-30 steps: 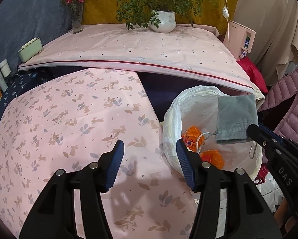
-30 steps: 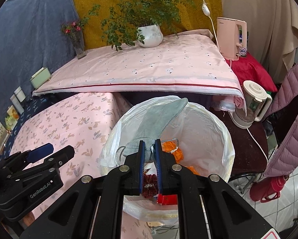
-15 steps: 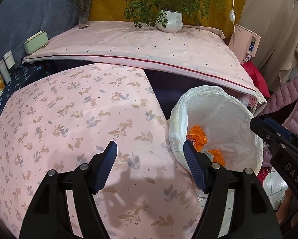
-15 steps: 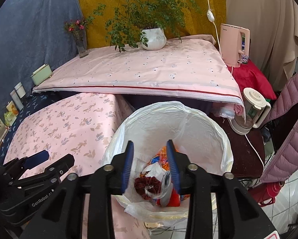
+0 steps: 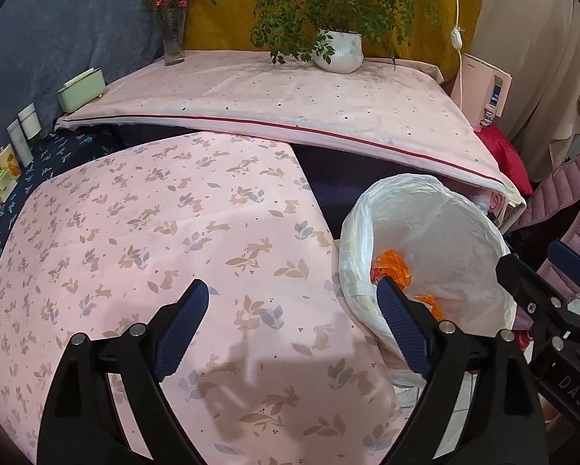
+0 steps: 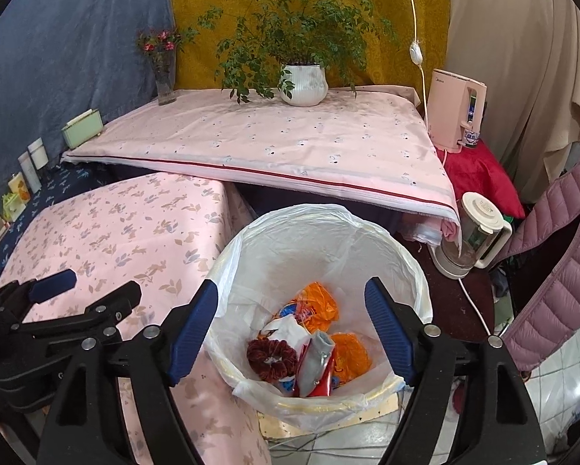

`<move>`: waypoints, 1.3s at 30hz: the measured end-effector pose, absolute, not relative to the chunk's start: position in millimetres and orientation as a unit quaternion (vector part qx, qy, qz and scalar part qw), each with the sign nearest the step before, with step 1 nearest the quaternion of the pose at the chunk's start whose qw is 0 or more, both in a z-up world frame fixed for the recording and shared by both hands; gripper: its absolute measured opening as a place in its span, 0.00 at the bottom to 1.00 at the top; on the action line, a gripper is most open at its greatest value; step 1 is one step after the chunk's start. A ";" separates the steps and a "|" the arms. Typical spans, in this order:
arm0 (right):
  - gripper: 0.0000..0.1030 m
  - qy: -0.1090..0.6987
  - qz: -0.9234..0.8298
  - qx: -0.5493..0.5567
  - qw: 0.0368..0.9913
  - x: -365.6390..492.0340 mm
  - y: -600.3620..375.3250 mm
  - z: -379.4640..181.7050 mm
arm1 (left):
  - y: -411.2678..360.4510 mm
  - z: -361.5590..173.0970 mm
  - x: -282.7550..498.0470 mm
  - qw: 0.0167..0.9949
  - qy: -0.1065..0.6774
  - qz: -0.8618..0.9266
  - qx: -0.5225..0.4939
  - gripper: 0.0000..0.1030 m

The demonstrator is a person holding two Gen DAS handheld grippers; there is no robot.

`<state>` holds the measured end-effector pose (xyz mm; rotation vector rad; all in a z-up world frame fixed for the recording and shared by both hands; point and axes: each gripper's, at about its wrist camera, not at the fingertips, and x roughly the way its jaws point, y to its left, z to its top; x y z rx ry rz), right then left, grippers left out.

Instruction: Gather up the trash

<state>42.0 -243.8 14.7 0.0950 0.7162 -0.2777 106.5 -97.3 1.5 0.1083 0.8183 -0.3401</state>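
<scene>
1. Left wrist view, L to R: the pink leaf-print cloth (image 5: 143, 240) filled the left and centre, no loose trash seen on it. Left gripper (image 5: 290, 317) hung over its near edge, jaws wide and opening, nothing between the pads.
2. Same view, right: the bin w/ white liner (image 5: 468, 224) stood just beside the cloth's right edge. Right gripper (image 5: 541, 283) showed at the far right past the rim.
3. Right wrist view, L to R: left gripper (image 6: 77, 290) sat at the left over the cloth. Right gripper (image 6: 290, 314) was above the bin mouth (image 6: 251, 240), jaws wide and opening, empty.
4. Trash lay at the bin bottom, below and between the right fingers: dark red scrunchie (image 6: 270, 356), grey cloth piece (image 6: 315, 356) w/ long axis running roughly toward the camera, orange wrappers (image 6: 317, 306).
5. Judgement: drop done. Bin lay to the right of the left claw and directly under the right one, so the right hand was nearer the bin. Left hand was nearer the cloth for any next pickup; none visible.
</scene>
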 end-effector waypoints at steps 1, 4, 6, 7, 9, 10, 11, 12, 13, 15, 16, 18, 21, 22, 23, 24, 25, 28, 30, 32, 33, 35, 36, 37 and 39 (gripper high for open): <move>0.80 0.350 -0.136 0.048 0.926 40.6 -243.9 14.7 | -96.8 1.3 106.2 0.902 0.396 -0.164 0.053 0.84; 0.82 0.351 -0.133 0.052 0.926 37.0 -245.7 13.6 | -95.9 0.2 104.6 0.903 0.395 -0.159 0.057 0.86; 0.83 0.352 -0.134 0.055 0.925 35.2 -246.5 12.2 | -95.4 -0.6 103.7 0.903 0.395 -0.159 0.060 0.86; 0.84 0.352 -0.134 0.055 0.925 34.0 -246.5 11.4 | -95.1 -0.9 103.3 0.903 0.396 -0.158 0.061 0.87; 0.95 0.355 -0.134 0.052 0.924 32.1 -246.1 9.1 | -94.4 -1.7 102.6 0.903 0.396 -0.157 0.062 0.88; 0.94 0.355 -0.135 0.051 0.924 32.4 -245.3 8.5 | -94.0 -2.1 102.0 0.903 0.395 -0.156 0.063 0.89; 0.93 0.356 -0.137 0.048 0.923 31.1 -244.7 7.7 | -93.7 -2.3 101.5 0.903 0.395 -0.155 0.064 0.90; 0.93 0.357 -0.138 0.047 0.923 30.0 -244.3 7.0 | -93.6 -2.7 101.0 0.903 0.395 -0.156 0.065 0.90; 0.93 0.357 -0.140 0.046 0.922 28.9 -244.1 6.4 | -93.7 -3.1 100.3 0.903 0.395 -0.155 0.066 0.90; 0.93 0.358 -0.142 0.047 0.922 27.0 -244.9 5.1 | -93.7 -4.2 99.5 0.903 0.397 -0.152 0.067 0.90; 0.93 0.359 -0.144 0.048 0.921 25.8 -245.4 4.1 | -93.7 -4.6 99.3 0.903 0.397 -0.151 0.066 0.90; 0.93 0.361 -0.146 0.049 0.920 23.1 -245.6 2.3 | -93.4 -5.4 98.6 0.903 0.398 -0.150 0.065 0.90; 0.93 0.364 -0.149 0.051 0.918 18.4 -246.2 0.0 | -93.8 -6.4 97.0 0.903 0.399 -0.147 0.064 0.90; 0.93 0.364 -0.150 0.051 0.918 16.6 -245.6 -0.5 | -94.5 -6.7 96.3 0.903 0.399 -0.147 0.064 0.90; 0.93 0.365 -0.150 0.051 0.918 15.3 -245.5 -0.7 | -95.4 -7.1 95.7 0.902 0.400 -0.147 0.065 0.90; 0.93 0.365 -0.150 0.051 0.917 14.0 -245.3 -1.0 | -96.6 -7.6 94.9 0.902 0.400 -0.148 0.066 0.90; 0.93 0.365 -0.150 0.051 0.917 12.5 -245.0 -1.9 | -98.1 -8.0 93.9 0.902 0.400 -0.149 0.069 0.90; 0.93 0.366 -0.152 0.052 0.917 9.7 -246.5 -3.4 | -102.2 -8.1 90.6 0.902 0.397 -0.151 0.078 0.90; 0.93 0.367 -0.154 0.052 0.916 7.5 -247.7 -3.9 | -104.4 -8.2 88.8 0.903 0.394 -0.152 0.083 0.90; 0.93 0.368 -0.156 0.053 0.915 5.4 -248.7 -4.9 | -105.5 -8.1 87.8 0.903 0.393 -0.153 0.085 0.90; 0.93 0.369 -0.157 0.053 0.915 4.4 -249.3 -5.3 | -105.8 -8.2 87.9 0.902 0.394 -0.154 0.085 0.90; 0.93 0.370 -0.159 0.052 0.914 2.8 -249.7 -6.3 | -107.0 -8.9 87.1 0.902 0.395 -0.154 0.084 0.90; 0.93 0.371 -0.160 0.052 0.913 2.5 -249.8 -7.1 | -107.7 -9.5 86.6 0.901 0.396 -0.154 0.085 0.90; 0.93 0.372 -0.161 0.051 0.913 1.9 -250.1 -7.5 | -108.1 -10.3 85.9 0.901 0.397 -0.155 0.085 0.91; 0.93 0.372 -0.163 0.051 0.912 0.9 -250.6 -8.4 | -109.3 -11.1 85.3 0.900 0.399 -0.157 0.085 0.91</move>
